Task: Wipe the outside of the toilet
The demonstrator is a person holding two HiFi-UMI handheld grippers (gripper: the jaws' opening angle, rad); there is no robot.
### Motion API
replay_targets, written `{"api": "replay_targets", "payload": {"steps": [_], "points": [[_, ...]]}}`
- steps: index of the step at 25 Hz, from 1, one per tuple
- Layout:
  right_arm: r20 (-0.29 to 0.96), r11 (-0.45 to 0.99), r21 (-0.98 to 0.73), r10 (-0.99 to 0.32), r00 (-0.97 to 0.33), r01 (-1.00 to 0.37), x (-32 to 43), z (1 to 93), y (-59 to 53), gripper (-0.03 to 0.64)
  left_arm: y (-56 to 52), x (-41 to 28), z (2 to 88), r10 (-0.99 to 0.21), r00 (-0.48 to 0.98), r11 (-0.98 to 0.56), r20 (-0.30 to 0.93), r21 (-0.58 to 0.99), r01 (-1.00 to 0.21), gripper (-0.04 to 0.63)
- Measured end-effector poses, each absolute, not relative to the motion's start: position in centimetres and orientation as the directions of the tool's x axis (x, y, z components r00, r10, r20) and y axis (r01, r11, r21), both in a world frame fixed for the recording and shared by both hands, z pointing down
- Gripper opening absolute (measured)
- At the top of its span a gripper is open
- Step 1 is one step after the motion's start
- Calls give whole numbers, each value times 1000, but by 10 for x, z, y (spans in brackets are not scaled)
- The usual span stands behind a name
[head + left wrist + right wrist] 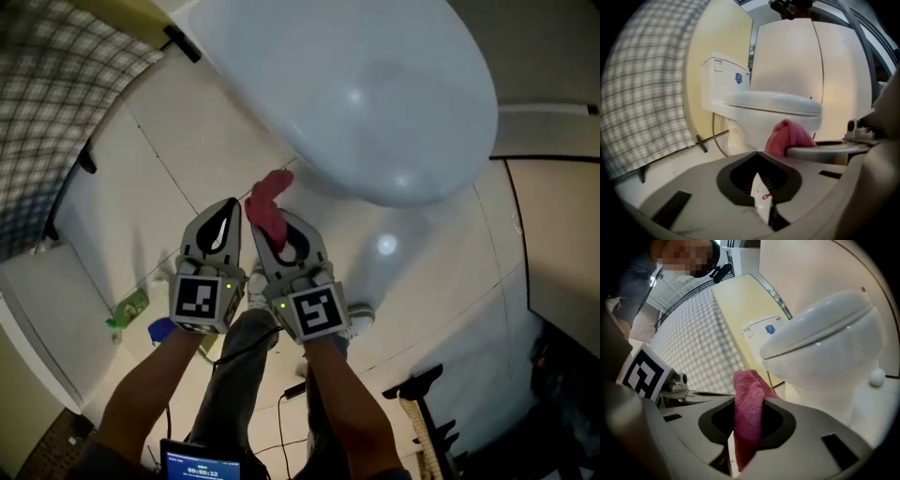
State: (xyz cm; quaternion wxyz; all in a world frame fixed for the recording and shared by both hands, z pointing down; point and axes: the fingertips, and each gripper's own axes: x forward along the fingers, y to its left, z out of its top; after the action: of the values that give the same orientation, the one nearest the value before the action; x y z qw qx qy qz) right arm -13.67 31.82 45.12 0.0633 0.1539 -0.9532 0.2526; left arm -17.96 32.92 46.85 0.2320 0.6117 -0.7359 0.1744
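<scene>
The white toilet (375,94) has its lid down and fills the top of the head view; it also shows in the left gripper view as the toilet (773,105) and in the right gripper view as the toilet (825,343). My right gripper (274,225) is shut on a pink cloth (267,206), which sticks out toward the bowl's front without touching it. The pink cloth (747,413) hangs between the jaws of the right gripper (750,401). My left gripper (228,206) is beside it, shut and holding nothing. In the left gripper view, the left gripper (758,155) points at the bowl.
A checked curtain (56,103) hangs to the left of the toilet. A green bottle (127,307) and a blue object (161,330) lie on the tiled floor at the left. A black stand (427,394) is at the lower right. The cistern (723,75) backs onto a yellow wall.
</scene>
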Motion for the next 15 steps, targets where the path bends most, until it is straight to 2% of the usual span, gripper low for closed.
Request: {"api": "replay_targets", "payload": {"steps": [3, 7, 12, 15], "points": [[176, 864, -442, -180, -968, -241, -165, 427, 341, 92, 363, -208, 454, -812, -242, 299, 531, 23, -954, 6], [116, 909, -378, -140, -983, -175, -208, 400, 356, 92, 390, -248, 435, -806, -348, 415, 479, 39, -909, 5], [140, 926, -358, -77, -987, -123, -254, 398, 381, 92, 416, -283, 432, -790, -406, 497, 459, 92, -863, 6], [169, 935, -325, -88, -982, -140, -277, 402, 384, 92, 424, -307, 430, -790, -416, 518, 451, 128, -846, 6]]}}
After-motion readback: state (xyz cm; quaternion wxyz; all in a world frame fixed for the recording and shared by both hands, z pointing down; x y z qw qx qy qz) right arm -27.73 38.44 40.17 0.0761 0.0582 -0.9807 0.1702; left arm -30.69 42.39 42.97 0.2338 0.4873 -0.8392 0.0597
